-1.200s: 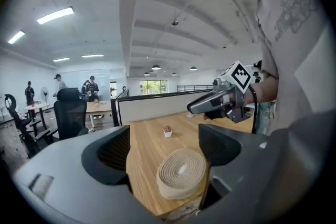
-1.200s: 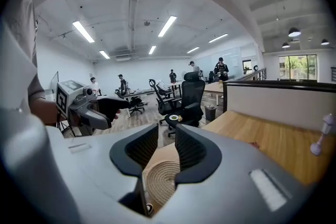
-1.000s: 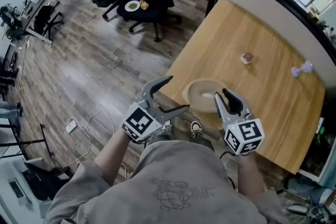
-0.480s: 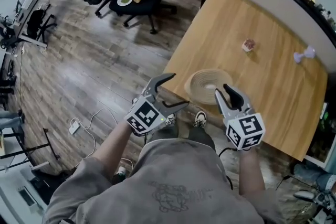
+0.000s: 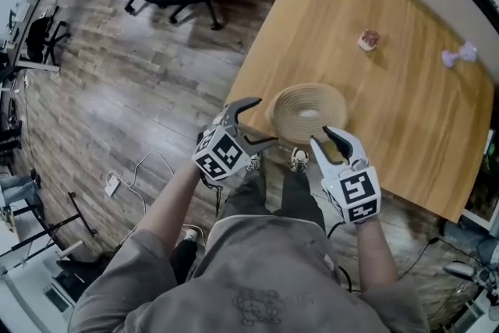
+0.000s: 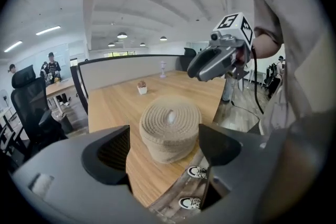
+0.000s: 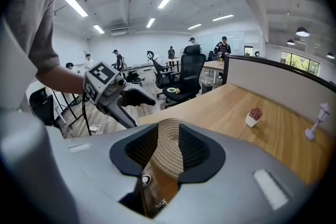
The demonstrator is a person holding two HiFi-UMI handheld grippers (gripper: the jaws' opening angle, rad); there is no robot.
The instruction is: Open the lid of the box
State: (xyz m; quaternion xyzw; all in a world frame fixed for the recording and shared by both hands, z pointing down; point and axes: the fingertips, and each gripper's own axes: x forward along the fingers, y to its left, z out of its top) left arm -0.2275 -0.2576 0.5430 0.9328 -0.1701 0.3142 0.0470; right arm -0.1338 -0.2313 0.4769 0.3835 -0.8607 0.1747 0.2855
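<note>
Woven box [image 5: 306,113] closed, untouched; left tool [image 5: 265,121] and right tool [image 5: 322,136] open

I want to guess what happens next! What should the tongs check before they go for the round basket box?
1. The lid sits shut on the woven box, with its knob in plain sight: ok.
2. The left tongs are open and empty: ok.
3. The right tongs are open and empty: ok.
4. Tongs on the box: both look short of it, touching nothing: not ok.
5. Box steady on the table: it stands close to the near edge, so it might slide: cannot tell.
6. Room around the box: the small potted plant is far off: ok.
</note>
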